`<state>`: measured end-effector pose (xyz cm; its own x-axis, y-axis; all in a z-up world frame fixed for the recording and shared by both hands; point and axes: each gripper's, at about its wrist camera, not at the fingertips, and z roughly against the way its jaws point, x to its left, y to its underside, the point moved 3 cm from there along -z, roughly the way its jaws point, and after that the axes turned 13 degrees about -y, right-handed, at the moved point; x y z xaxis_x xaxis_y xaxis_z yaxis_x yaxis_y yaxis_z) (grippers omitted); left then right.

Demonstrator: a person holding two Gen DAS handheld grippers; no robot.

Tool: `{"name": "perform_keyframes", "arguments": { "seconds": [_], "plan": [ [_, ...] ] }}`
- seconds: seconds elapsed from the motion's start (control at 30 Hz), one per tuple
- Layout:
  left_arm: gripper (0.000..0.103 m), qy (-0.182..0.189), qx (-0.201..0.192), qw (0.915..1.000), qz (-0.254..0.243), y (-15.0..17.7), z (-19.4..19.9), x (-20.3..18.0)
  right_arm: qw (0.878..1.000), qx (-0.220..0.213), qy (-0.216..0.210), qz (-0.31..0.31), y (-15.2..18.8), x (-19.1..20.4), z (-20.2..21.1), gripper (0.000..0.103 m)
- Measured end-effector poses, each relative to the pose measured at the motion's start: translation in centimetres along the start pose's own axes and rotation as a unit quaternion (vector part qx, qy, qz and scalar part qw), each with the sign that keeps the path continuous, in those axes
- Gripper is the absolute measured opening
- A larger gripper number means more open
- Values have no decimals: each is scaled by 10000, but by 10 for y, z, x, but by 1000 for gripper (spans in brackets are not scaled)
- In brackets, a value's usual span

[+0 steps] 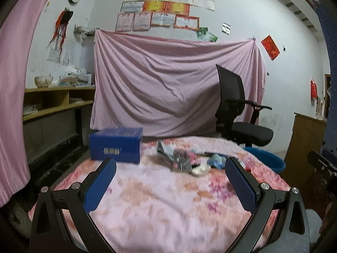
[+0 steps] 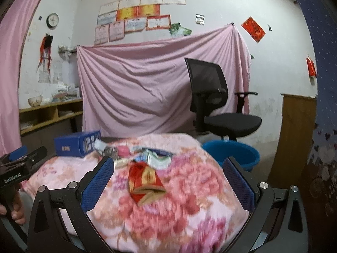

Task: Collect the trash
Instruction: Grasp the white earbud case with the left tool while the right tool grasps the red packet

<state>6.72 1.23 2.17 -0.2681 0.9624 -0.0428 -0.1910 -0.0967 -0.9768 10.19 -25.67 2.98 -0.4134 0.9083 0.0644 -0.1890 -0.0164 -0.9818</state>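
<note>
Floral-covered bed (image 1: pixel 160 200) with blue box (image 1: pixel 117 146), scattered wrappers (image 1: pixel 181 158), red packet (image 2: pixel 145 181).

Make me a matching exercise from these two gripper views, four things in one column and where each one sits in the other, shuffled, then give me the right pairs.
Things:
1. blue box
2. red packet
3. blue basin
4. bowl

Places:
A. on the wooden shelf at the left wall
B. on the floor beside the table, below the office chair
C. at the far left corner of the floral tablecloth
D. nearest the right gripper, between its open fingers in view

Pairs: 1-C, 2-D, 3-B, 4-A
</note>
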Motion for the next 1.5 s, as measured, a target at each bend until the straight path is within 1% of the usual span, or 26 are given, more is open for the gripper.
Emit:
{"name": "perform_keyframes", "arguments": {
  "seconds": [0.13,0.23,0.3,0.43,0.57,0.73,0.83,0.93,1.0,1.03,1.1,1.13,1.2,1.27,1.3,1.33,1.4,1.43,1.47,1.5],
  "plan": [
    [101,-5,-235,9997,-50,-10,-12,-6,9996,-229,-105,155,-10,1,-13,103],
    [101,16,-334,9994,-118,-14,-25,-11,9992,-284,-170,218,-12,-1,-26,103],
    [101,62,-339,9992,-202,-14,-35,-13,9993,-202,-168,252,-8,-2,-37,103],
    [101,120,-217,9989,-403,-10,-55,-18,9991,153,-306,233,2,-7,-58,103],
    [101,273,93,9987,-428,-1,-75,-21,9967,627,-494,158,15,-8,-80,103],
    [101,313,598,9971,-359,9,-103,-20,9900,1186,-757,107,31,-4,-102,103],
    [101,430,950,9939,-349,15,-118,-21,9829,1596,-899,162,39,1,-116,103],
    [100,647,1333,9883,-366,19,-134,-25,9749,1984,-996,150,47,1,-130,102],
    [99,797,1543,9841,-368,23,-142,-29,9693,2251,-983,57,53,-4,-139,91],
    [97,862,1636,9821,-366,24,-146,-31,9675,2333,-975,0,55,-7,-143,88],
    [92,1022,1836,9769,-375,26,-155,-36,9646,2456,-951,-167,59,-16,-148,79],
    [89,1088,1906,9748,-390,26,-158,-39,9638,2487,-936,-231,60,-20,-150,77],
    [85,1215,2017,9707,-485,27,-163,-47,9618,2550,-921,-370,62,-28,-153,70],
    [77,1312,2096,9667,-658,28,-169,-57,9601,2595,-915,-489,62,-36,-156,67],
    [75,1338,2121,9652,-737,28,-171,-62,9595,2609,-911,-537,61,-39,-157,62],
    [73,1359,2147,9637,-820,29,-175,-67,9591,2621,-900,-575,61,-42,-159,60],
    [72,1421,2220,9596,-985,31,-182,-78,9587,2633,-868,-628,60,-49,-163,60],
    [69,1438,2263,9577,-1045,32,-186,-82,9587,2636,-858,-634,59,-51,-164,60],
    [63,1458,2320,9552,-1116,33,-190,-85,9589,2638,-837,-623,58,-54,-165,60],
    [60,1505,2377,9522,-1190,35,-194,-89,9590,2641,-823,-616,57,-55,-166,60]
  ]
}}
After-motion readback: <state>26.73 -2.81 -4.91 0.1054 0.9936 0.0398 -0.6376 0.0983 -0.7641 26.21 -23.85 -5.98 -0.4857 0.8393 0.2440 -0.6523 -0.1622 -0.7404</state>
